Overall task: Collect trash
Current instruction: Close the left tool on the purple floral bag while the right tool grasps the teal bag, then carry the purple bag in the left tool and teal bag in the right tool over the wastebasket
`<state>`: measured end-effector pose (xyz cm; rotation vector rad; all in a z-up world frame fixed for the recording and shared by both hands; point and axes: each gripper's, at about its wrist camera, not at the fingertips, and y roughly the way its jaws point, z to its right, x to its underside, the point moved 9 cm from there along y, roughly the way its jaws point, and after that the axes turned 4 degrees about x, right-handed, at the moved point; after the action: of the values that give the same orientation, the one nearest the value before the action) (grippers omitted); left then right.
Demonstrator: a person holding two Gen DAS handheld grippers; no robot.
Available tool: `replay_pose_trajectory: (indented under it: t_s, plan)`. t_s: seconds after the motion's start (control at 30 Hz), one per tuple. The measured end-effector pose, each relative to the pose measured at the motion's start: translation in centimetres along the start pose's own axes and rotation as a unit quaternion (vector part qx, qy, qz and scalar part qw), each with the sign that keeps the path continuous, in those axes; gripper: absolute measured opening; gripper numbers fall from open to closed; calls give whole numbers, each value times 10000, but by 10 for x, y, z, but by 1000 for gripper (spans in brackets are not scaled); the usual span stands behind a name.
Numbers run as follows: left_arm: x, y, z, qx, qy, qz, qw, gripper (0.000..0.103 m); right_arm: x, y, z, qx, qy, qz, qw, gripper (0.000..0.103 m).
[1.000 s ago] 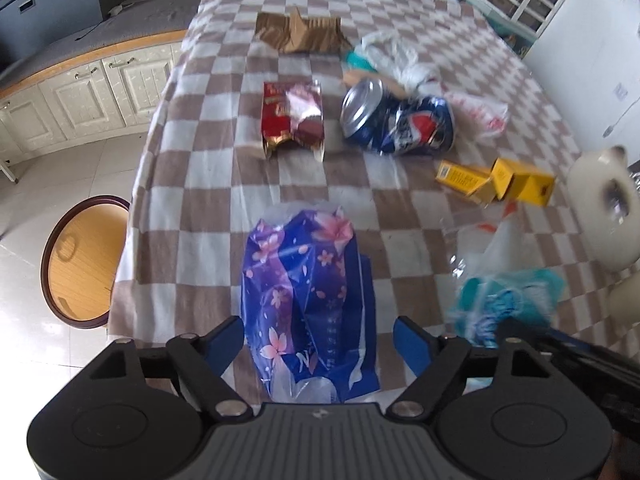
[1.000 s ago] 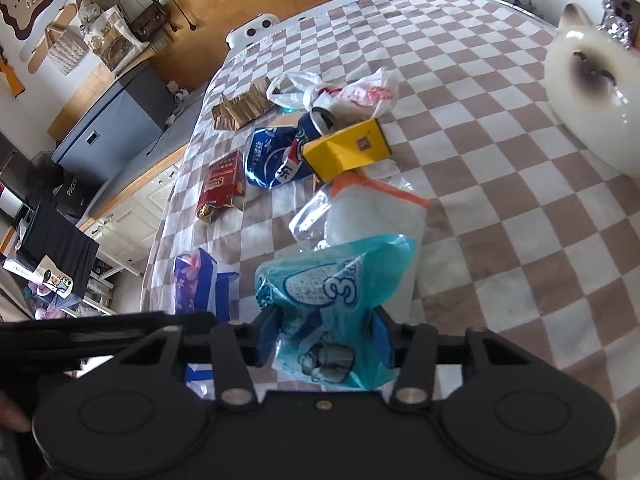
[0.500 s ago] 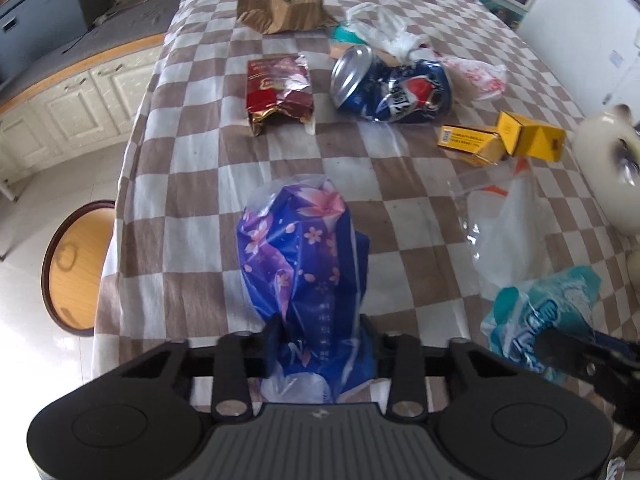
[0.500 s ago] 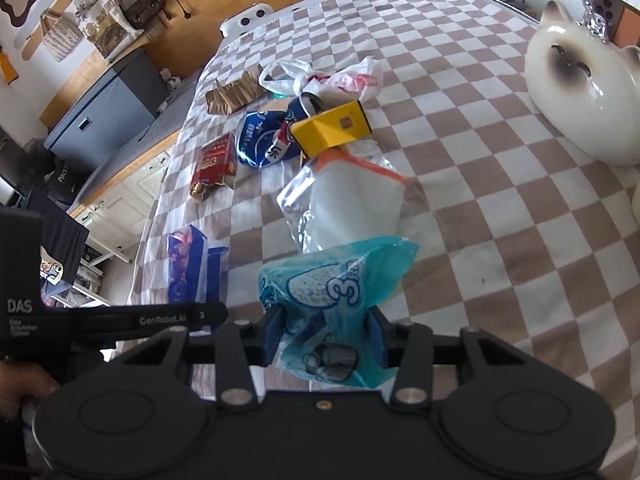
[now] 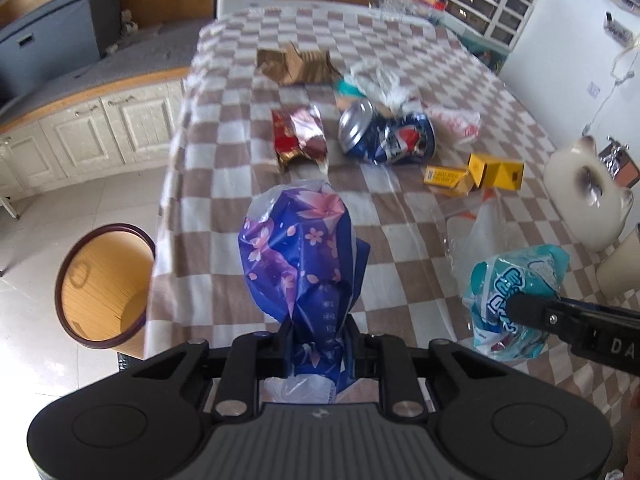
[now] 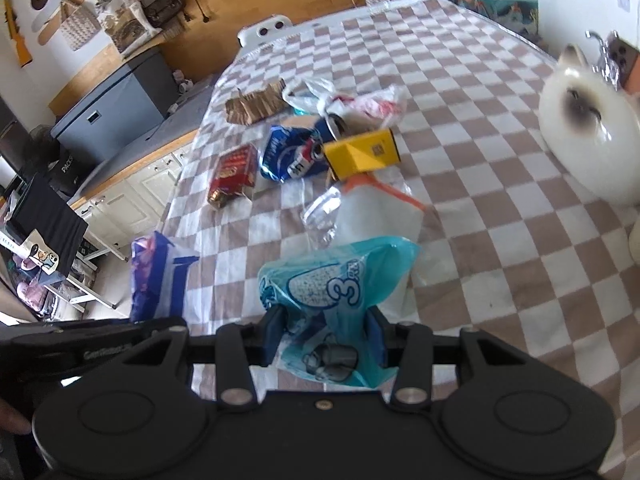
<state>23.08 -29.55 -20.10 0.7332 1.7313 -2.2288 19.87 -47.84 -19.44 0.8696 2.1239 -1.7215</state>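
Left gripper (image 5: 316, 350): jaws pinching the crumpled blue flowered plastic wrapper (image 5: 300, 256), lifted for the round brown bin (image 5: 105, 285).
Right gripper (image 6: 325, 340): jaws pinching the teal plastic pack (image 6: 336, 284), also for disposal.

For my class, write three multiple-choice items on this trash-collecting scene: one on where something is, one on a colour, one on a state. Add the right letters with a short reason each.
1. Where is the round bin?
A. on the table
B. on the floor beside the table
C. on the counter

2. What colour is the small box by the crushed can?
A. yellow
B. green
C. pink

3. What is the left gripper doing?
A. hanging open
B. shut on a flowered blue bag
C. shut on the can

Key:
1 B: the round bin stands on the tiles by the table's edge.
2 A: the small box beside the crushed can is yellow.
3 B: the left gripper pinches the flowered blue bag.
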Motion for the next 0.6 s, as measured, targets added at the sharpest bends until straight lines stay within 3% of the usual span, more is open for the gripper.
replay_pose_trajectory:
  t_s: [0.37, 0.6]
  plan:
    - [-3, -45, -28, -137, -175, 555, 9982, 24, -8, -20, -29, 81, -531, 325, 9980, 45]
    - [-6, -57, -58, -15, -208, 705, 9973, 24, -6, -22, -53, 183, -599, 407, 9972, 45]
